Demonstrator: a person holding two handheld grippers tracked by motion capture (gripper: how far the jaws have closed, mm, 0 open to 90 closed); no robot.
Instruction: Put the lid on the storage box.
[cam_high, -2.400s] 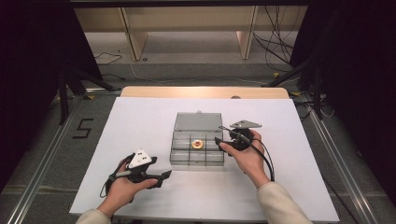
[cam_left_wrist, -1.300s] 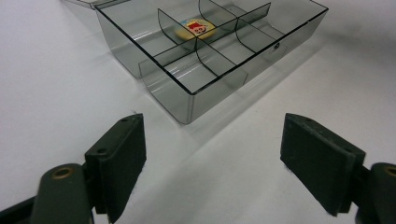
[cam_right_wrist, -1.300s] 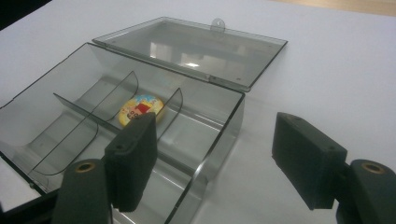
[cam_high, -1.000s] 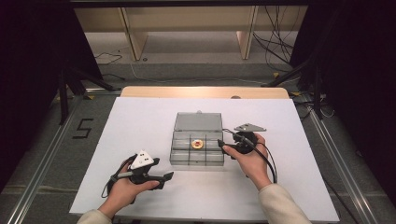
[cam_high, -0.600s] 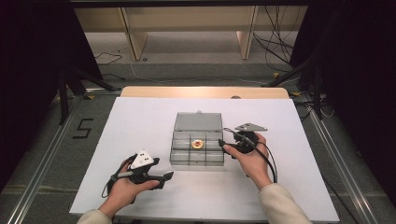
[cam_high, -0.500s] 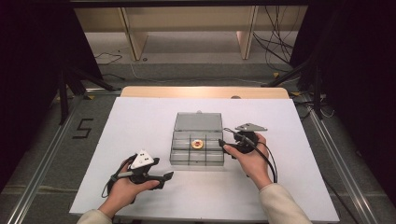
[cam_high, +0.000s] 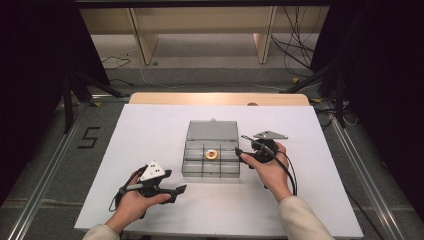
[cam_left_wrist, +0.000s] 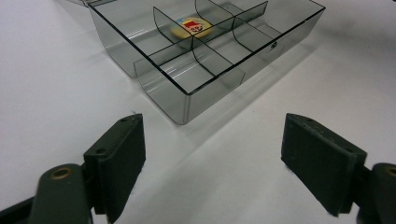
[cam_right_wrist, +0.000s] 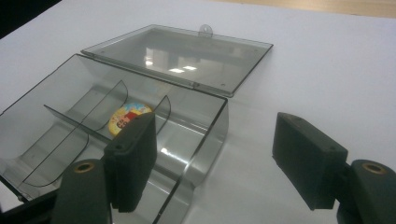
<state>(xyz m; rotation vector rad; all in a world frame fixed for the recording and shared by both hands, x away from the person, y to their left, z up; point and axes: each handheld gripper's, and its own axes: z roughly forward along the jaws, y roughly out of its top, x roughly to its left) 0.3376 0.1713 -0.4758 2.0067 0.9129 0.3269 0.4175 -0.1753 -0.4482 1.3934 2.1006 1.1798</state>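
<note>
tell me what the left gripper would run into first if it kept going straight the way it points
Probably the clear compartment box: the left gripper has its jaws open, aimed over bare white table at the box's near corner. Nothing lies between them, though the depth is hard to judge.

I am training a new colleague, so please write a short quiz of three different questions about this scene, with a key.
1. True or false: the lid of the clear box lies open and flat on the table.
2. What lies in the box? A) a round yellow disc B) a screw C) a key
3. Fill in: both the left claw and the right claw stand ____.

Key: 1 true. 2 A, the disc sits in a middle compartment. 3 open, with nothing between the jaws.
</note>
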